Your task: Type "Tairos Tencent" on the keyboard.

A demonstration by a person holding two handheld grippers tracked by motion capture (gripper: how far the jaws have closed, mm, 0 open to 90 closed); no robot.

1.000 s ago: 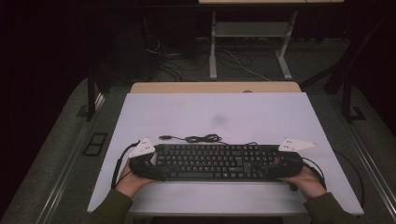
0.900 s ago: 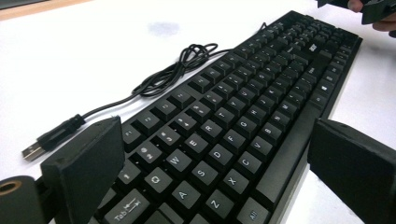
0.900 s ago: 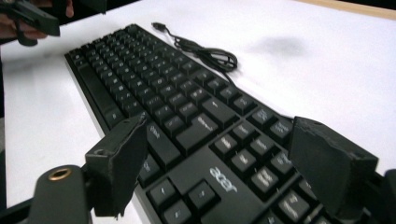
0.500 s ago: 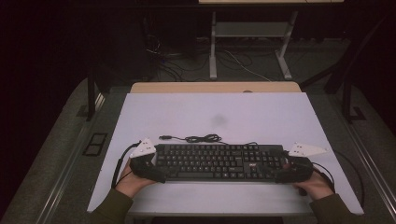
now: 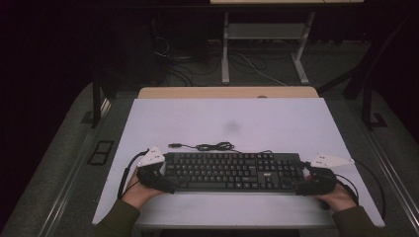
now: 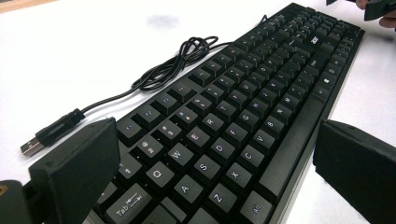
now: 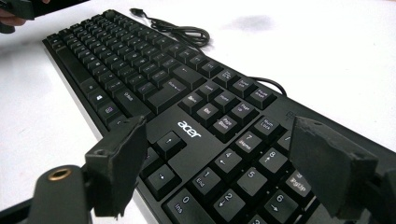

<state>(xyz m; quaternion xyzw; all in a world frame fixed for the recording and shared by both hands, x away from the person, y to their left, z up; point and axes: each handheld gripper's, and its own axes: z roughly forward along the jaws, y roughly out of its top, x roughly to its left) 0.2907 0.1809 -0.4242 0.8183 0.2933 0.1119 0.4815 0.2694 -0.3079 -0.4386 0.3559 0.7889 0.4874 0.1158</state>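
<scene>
A black Acer keyboard (image 5: 232,171) lies lengthwise near the front of the white table (image 5: 276,118). Its cable (image 5: 207,146) is coiled just behind it and ends in a loose USB plug (image 6: 32,147). My left gripper (image 5: 159,178) is at the keyboard's left end. In the left gripper view it (image 6: 215,140) stands open, with one jaw by the back edge and the other off the front edge. My right gripper (image 5: 307,183) is at the right end. Its jaws (image 7: 219,149) are open over the number pad (image 7: 252,172), and I see no contact with it.
A grey smudge (image 5: 231,127) marks the table's middle. A wooden strip (image 5: 227,92) runs along the far edge, with a desk frame (image 5: 225,49) and floor cables beyond. The table's front edge lies just below the hands.
My right gripper has slid right and slightly toward the front edge, off the keyboard's right end. The left gripper and the keyboard have stayed put.
</scene>
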